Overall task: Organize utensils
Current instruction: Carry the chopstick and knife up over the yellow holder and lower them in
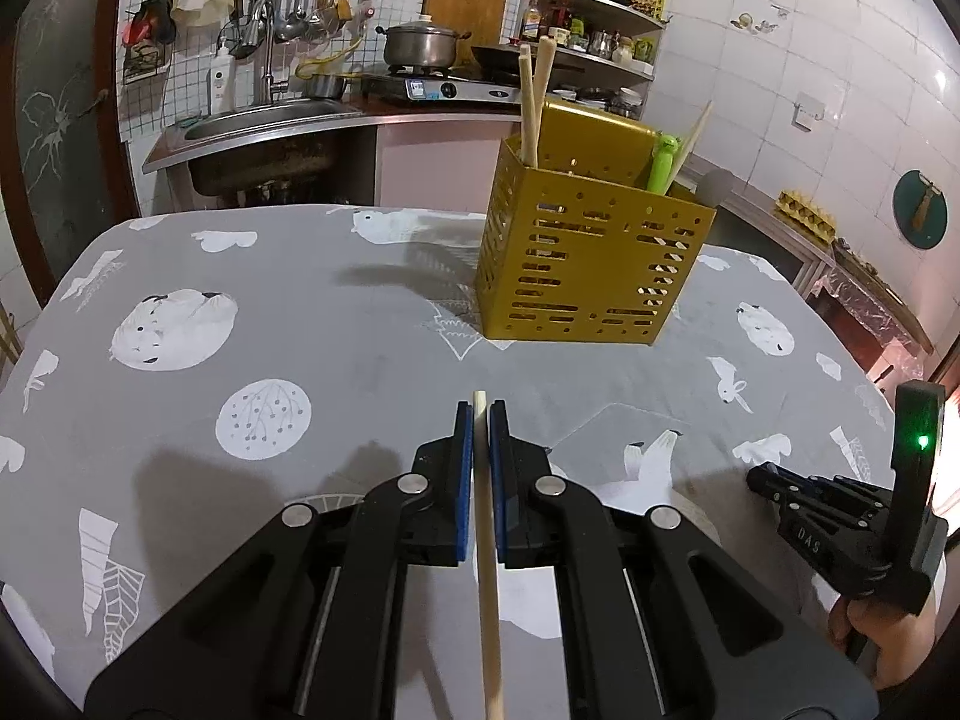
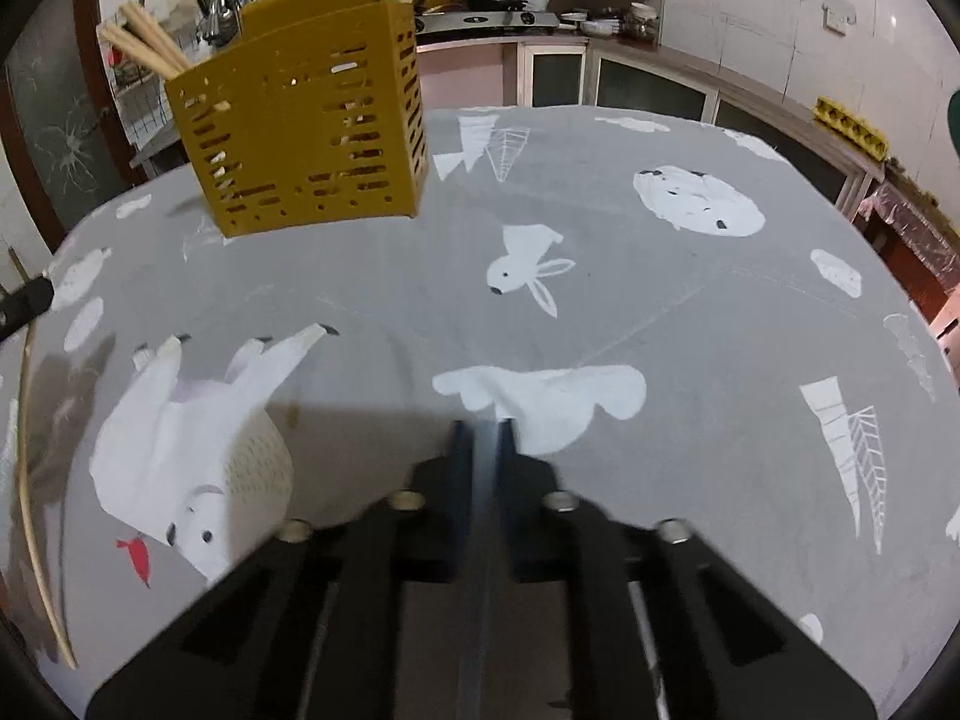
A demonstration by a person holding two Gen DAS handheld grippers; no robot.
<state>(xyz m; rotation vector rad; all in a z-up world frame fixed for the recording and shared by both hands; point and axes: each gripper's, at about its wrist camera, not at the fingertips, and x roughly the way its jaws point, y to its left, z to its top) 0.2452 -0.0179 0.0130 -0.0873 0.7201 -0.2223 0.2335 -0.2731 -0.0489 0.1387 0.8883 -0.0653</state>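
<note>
Left gripper point(image 1: 480, 414) clenching a chopstick point(image 1: 487, 540); right gripper point(image 2: 485, 426) clamped empty. Risking pivoting and missing the holder point(image 1: 591, 258) at one o'clock.

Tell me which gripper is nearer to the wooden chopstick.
Left. The left gripper is shut on the chopstick; the right gripper, shut and empty, is off to its side.
</note>
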